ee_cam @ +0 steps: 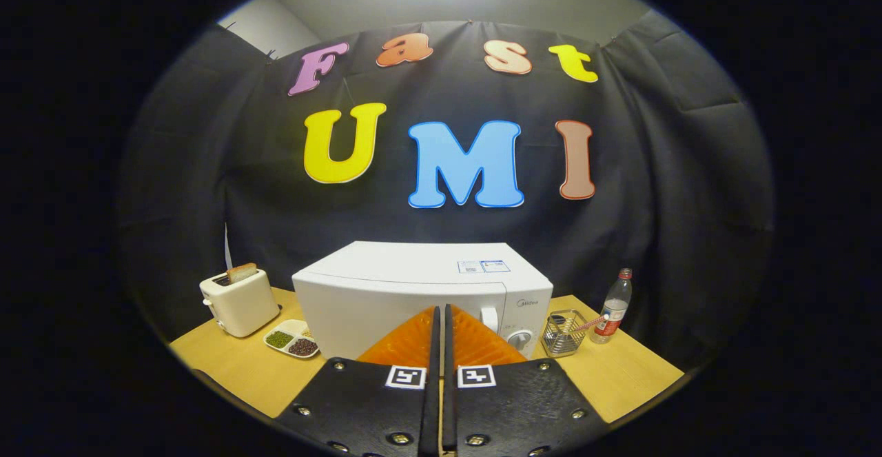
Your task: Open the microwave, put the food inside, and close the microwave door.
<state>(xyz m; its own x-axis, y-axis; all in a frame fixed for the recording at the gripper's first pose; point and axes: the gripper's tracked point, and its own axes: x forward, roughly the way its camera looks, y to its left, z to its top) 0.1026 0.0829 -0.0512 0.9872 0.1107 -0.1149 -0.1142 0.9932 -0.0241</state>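
The white microwave (pixel 413 298) stands with its door closed near the middle of the wooden surface (pixel 620 374), toward the back edge, just beyond the tool (pixel 441 333), whose fingers are pressed together and pinch nothing. Toward the surface's left edge a divided dish (pixel 293 338) of dark and green foods lies beside the microwave, with a toaster (pixel 240 301) holding bread farther left. Toward the right edge sit a wire basket (pixel 561 336) and a plastic bottle (pixel 613 309).

One microwave (pixel 413 291), toaster (pixel 239 300), bottle (pixel 612 307), basket (pixel 561 333)
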